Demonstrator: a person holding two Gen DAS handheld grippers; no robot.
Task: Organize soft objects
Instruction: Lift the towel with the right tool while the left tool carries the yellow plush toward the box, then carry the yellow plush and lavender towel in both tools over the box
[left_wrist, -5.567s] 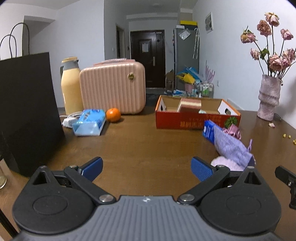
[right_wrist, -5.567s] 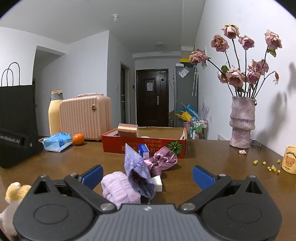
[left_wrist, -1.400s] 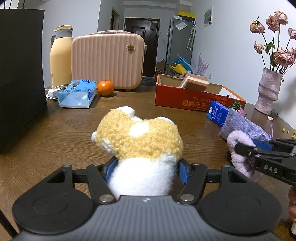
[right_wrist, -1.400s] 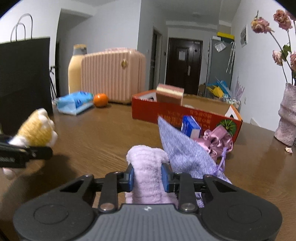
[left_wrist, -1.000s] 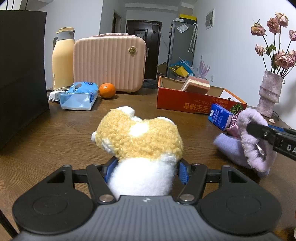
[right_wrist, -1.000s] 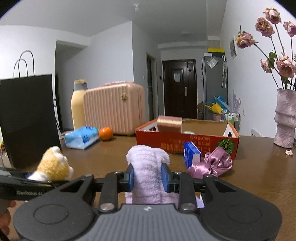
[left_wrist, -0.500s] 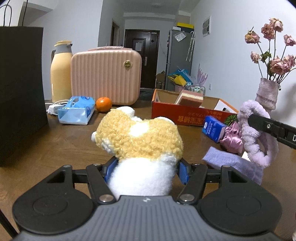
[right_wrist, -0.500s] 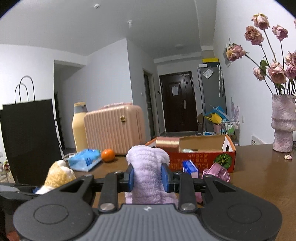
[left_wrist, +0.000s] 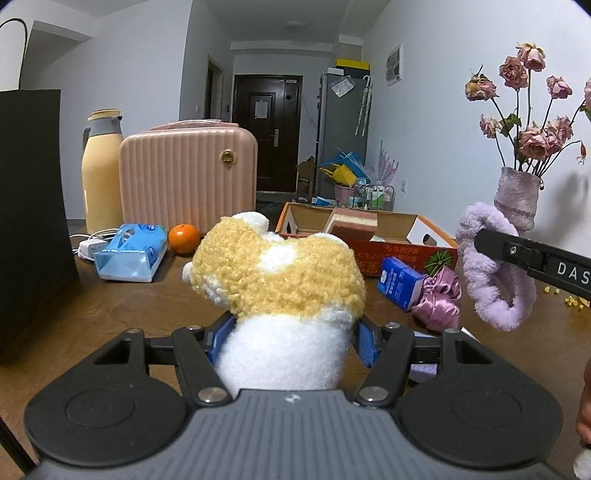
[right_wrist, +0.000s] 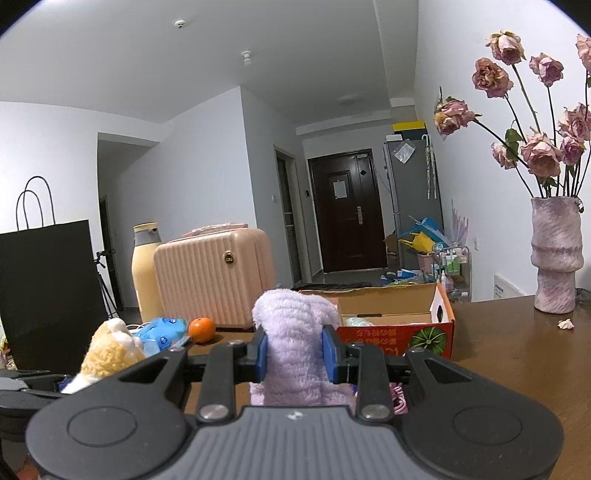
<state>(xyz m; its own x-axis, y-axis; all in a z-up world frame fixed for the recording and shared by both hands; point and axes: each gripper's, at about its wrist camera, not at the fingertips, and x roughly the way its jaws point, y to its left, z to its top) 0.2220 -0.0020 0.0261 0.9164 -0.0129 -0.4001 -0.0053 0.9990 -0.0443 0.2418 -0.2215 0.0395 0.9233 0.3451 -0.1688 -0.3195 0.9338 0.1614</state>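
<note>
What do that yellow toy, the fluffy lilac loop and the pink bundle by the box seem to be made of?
Yellow toy: curly plush fleece, matte, with a smoother white pile below.
Lilac loop: thick fuzzy terry or chenille, probably a hair band.
Pink bundle: looks like satin, since its folds shine.

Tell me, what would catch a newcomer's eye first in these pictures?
Probably the yellow and white plush toy, clamped in the left tool and filling the middle of the left wrist view. To its right, the right tool pinches a fluffy lilac scrunchie in the air. Behind them, on the wooden table, stand a pink ribbed case and an open red cardboard box.
</note>
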